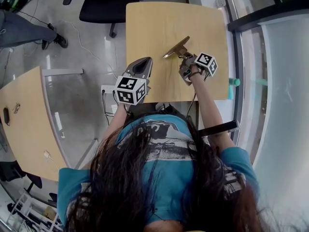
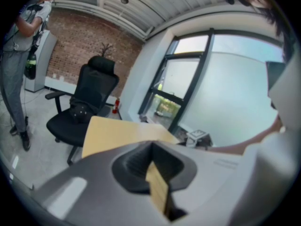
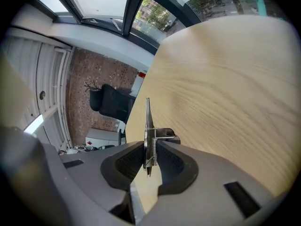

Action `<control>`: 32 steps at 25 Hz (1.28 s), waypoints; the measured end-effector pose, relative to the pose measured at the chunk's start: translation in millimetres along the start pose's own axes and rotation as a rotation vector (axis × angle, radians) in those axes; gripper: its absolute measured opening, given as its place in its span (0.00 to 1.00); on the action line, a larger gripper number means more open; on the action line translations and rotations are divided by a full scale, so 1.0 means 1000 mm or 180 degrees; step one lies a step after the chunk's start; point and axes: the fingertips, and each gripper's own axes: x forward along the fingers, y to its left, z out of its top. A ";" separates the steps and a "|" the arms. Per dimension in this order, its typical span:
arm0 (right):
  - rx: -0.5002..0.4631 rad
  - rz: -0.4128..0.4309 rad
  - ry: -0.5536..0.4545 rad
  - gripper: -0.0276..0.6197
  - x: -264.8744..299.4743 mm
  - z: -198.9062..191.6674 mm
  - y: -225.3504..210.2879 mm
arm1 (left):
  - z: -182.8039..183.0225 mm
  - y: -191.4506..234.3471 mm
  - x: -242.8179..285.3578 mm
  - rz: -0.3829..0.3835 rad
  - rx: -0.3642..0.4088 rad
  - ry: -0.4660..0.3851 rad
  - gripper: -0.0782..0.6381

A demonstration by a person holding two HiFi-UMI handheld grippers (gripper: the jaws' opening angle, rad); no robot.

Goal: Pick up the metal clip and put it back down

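Clamped in the right tongs (image 3: 150, 150), the metal clip (image 3: 148, 126) shows edge-on, its rear end buried between the jaws. Far beyond the left tongs (image 2: 153, 149), a standing person (image 2: 19, 55) is cut off by the frame's edge. A teal object (image 1: 233, 82) right of the right tongs, at the surface's (image 1: 159, 23) rim, is too small to identify. The person's hair (image 1: 145, 178) blocks everything nearer than both tongs.

Daylight is flooding in through the big windows (image 2: 221, 88), making all three views bright and even. Shadows are falling soft and faint on the pale wooden surface (image 1: 154, 28). Both gripper views are bowing hard and darkening to black at their round edges, and the left gripper (image 2: 151, 146) is showing blurred, too close to its lens, while the head view is reading sharp
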 end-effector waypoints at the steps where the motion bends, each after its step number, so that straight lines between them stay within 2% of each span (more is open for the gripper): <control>1: 0.0020 0.0063 -0.0027 0.18 -0.006 -0.002 0.005 | -0.001 -0.002 -0.002 -0.0011 0.0010 0.0005 0.11; 7: 0.0072 0.0525 -0.0193 0.18 -0.047 -0.012 0.040 | -0.003 -0.014 -0.008 -0.0061 0.0063 -0.0012 0.11; 13: -0.0189 0.0860 -0.0428 0.18 -0.099 -0.015 0.073 | -0.007 -0.033 -0.011 -0.0102 0.0262 0.0025 0.11; 18: -0.0234 0.1102 -0.0565 0.18 -0.142 -0.024 0.088 | -0.011 -0.048 -0.015 -0.0085 0.0344 0.0003 0.11; 23: -0.0286 0.1185 -0.0578 0.18 -0.176 -0.028 0.083 | -0.008 -0.070 -0.015 -0.0098 0.0334 -0.0112 0.11; 29: -0.0298 0.1194 -0.0549 0.18 -0.182 -0.029 0.086 | 0.001 -0.073 -0.017 -0.0103 0.0207 -0.0221 0.11; 32: -0.0280 0.1276 -0.0547 0.18 -0.182 -0.029 0.089 | 0.000 -0.074 -0.016 -0.0128 0.0240 -0.0177 0.11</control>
